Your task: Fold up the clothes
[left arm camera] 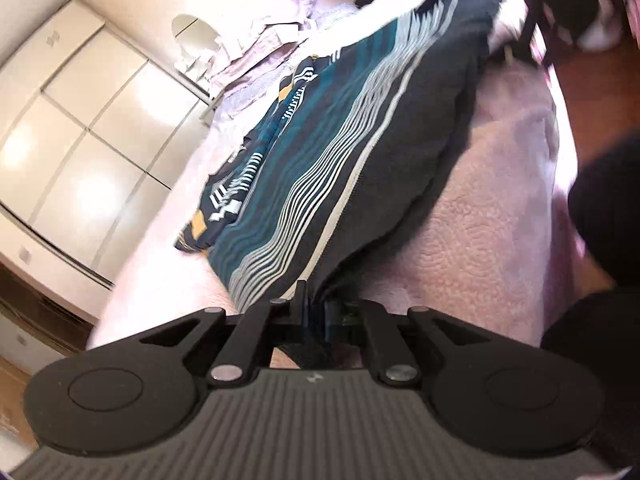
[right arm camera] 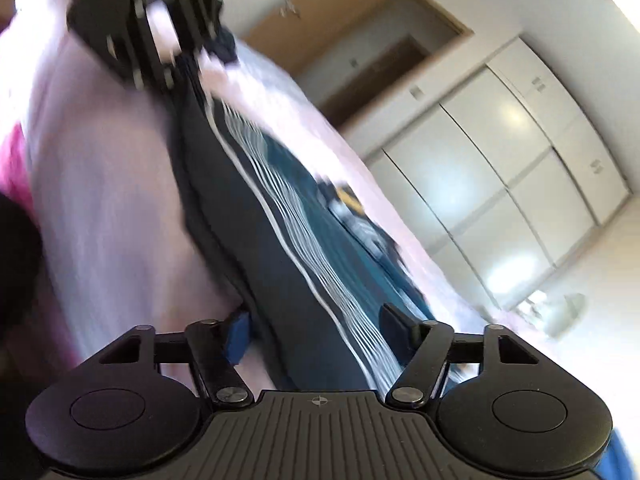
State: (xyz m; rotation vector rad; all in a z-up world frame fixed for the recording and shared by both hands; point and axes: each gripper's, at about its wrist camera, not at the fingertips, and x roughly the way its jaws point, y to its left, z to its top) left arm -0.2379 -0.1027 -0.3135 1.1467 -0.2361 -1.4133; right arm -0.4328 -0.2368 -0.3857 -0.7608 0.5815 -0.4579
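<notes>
Left gripper [left arm camera: 316,312], bottom centre: clamped on hem of striped garment [left arm camera: 360,152], spread across pink bed cover [left arm camera: 480,248]. Right gripper [right arm camera: 316,332]: open around opposite edge, not pressing. Soft, light, limp; best pinched at corners.

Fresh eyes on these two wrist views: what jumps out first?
The dark striped garment, teal with white wavy lines, stretched across the pink bedspread. The left gripper is pinched shut on its near corner, while the right gripper straddles the other end, jaws apart. Glossy white wardrobe doors fill the background.
</notes>
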